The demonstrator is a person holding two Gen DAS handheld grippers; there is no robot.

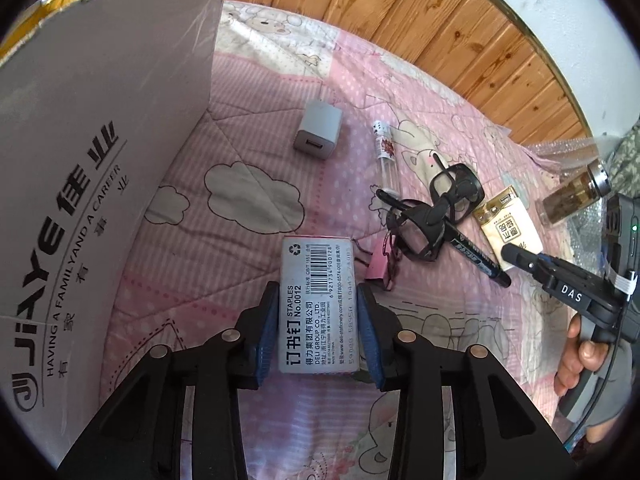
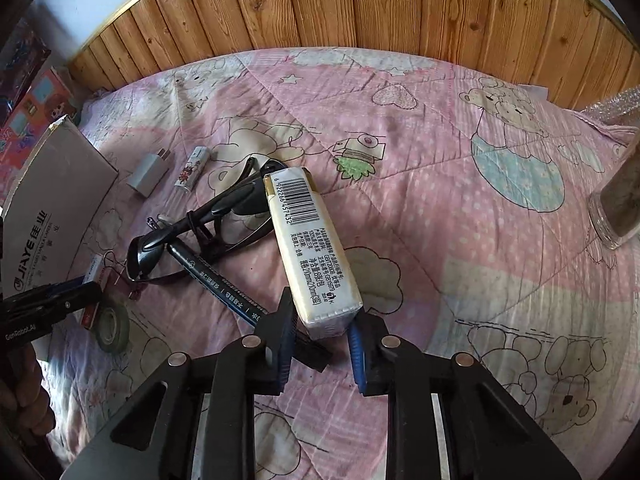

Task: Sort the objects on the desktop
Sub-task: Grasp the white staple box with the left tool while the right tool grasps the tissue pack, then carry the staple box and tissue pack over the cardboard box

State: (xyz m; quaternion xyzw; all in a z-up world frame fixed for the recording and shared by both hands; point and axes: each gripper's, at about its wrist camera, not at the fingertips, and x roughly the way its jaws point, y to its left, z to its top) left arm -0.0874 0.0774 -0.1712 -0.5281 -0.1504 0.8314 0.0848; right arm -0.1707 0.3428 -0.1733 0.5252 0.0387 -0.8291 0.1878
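My left gripper (image 1: 318,320) is shut on a grey staples box (image 1: 318,288) and holds it over the pink quilt, beside the cardboard box (image 1: 92,168). My right gripper (image 2: 322,320) is shut on a white tissue pack (image 2: 308,240), lifted at its near end. Black glasses (image 1: 436,208), a black marker (image 1: 476,256), a pink binder clip (image 1: 378,264), a white charger (image 1: 318,132) and a small clear tube (image 1: 386,152) lie on the quilt. The right gripper also shows in the left wrist view (image 1: 516,254).
A glass jar (image 1: 576,192) lies at the right on bubble wrap. A roll of tape (image 2: 112,330) lies near the left gripper. Another glass jar (image 2: 620,208) stands at the right edge. A wooden panel wall (image 2: 360,4) bounds the far side.
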